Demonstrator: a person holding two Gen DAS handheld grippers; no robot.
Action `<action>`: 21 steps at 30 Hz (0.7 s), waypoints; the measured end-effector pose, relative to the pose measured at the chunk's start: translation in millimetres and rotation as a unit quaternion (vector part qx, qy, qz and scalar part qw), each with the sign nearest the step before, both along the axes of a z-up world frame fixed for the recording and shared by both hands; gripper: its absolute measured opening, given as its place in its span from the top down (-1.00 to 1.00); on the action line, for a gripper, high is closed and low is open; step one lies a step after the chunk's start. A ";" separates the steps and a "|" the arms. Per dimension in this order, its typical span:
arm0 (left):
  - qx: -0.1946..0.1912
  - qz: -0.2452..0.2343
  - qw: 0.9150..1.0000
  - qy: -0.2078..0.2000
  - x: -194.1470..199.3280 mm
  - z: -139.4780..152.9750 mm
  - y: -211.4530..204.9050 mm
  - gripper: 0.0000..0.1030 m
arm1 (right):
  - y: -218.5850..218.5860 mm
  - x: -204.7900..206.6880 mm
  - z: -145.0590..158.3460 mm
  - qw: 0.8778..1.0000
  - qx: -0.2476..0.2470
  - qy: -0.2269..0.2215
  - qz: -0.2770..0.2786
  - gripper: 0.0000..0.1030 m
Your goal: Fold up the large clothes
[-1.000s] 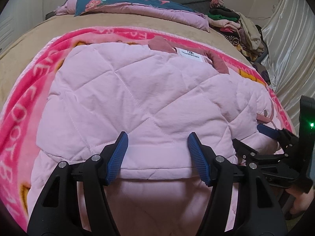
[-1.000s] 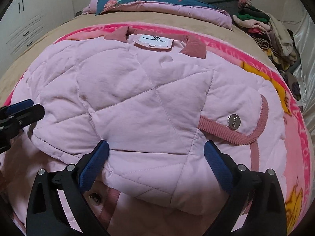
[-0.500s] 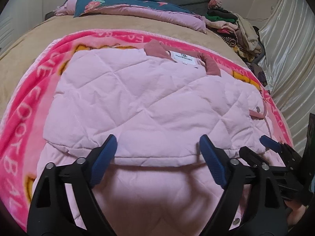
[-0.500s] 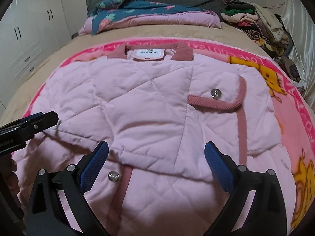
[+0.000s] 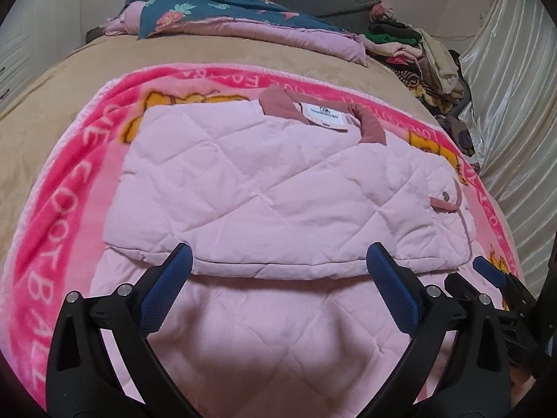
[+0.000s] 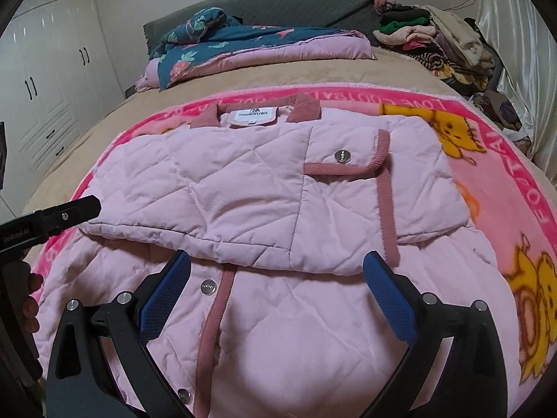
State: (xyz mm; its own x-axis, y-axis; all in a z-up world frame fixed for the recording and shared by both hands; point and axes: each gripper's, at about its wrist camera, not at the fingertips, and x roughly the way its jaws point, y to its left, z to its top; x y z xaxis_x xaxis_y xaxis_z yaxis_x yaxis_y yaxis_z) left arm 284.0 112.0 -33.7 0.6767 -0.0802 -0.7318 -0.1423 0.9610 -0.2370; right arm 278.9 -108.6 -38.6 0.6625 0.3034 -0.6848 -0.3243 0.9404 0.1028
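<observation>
The pink quilted jacket [image 6: 264, 188] lies folded on the pink blanket [image 6: 515, 188] on the bed [image 5: 104, 62], its near folded edge just beyond both pairs of fingers — the left gripper [image 5: 278, 289] and right gripper [image 6: 278, 285] stand spread wide, touching nothing. The left fingers have just been opening, and both grippers have drawn back from the fold since a second ago. Bare blanket borders the jacket left and right — a clothes pile [image 6: 435, 45] sits far right.

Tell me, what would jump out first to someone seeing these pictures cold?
A pale pink quilted jacket, folded over itself, lies mid-picture on a bright pink cartoon blanket covering the bed. In the foreground, the right gripper hovers open, blue-padded, above it. A heap of clothes sits far right.
</observation>
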 end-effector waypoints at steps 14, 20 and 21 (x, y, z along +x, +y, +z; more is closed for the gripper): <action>-0.001 0.004 1.000 -0.027 -24.3 24.3 -0.6 -0.81 | -9.5 -30.7 20.0 1.000 0.014 -0.017 -0.004 -0.92; -0.001 -0.001 0.999 -0.045 -37.0 37.1 -2.7 -0.82 | -16.9 -41.6 35.2 0.999 0.017 -0.034 -0.012 -0.92; -0.001 -0.002 0.999 -0.047 -38.9 38.9 -2.8 -0.81 | -18.6 -44.0 37.6 0.999 0.018 -0.037 -0.015 -0.92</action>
State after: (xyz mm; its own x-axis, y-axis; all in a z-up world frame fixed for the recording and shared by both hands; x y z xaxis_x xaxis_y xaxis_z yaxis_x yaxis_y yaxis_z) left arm 245.1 109.3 5.2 0.7428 -0.0838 -0.6643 -0.1156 0.9612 -0.2506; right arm 234.9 -127.2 -1.0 0.7199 0.3062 -0.6229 -0.3046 0.9458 0.1128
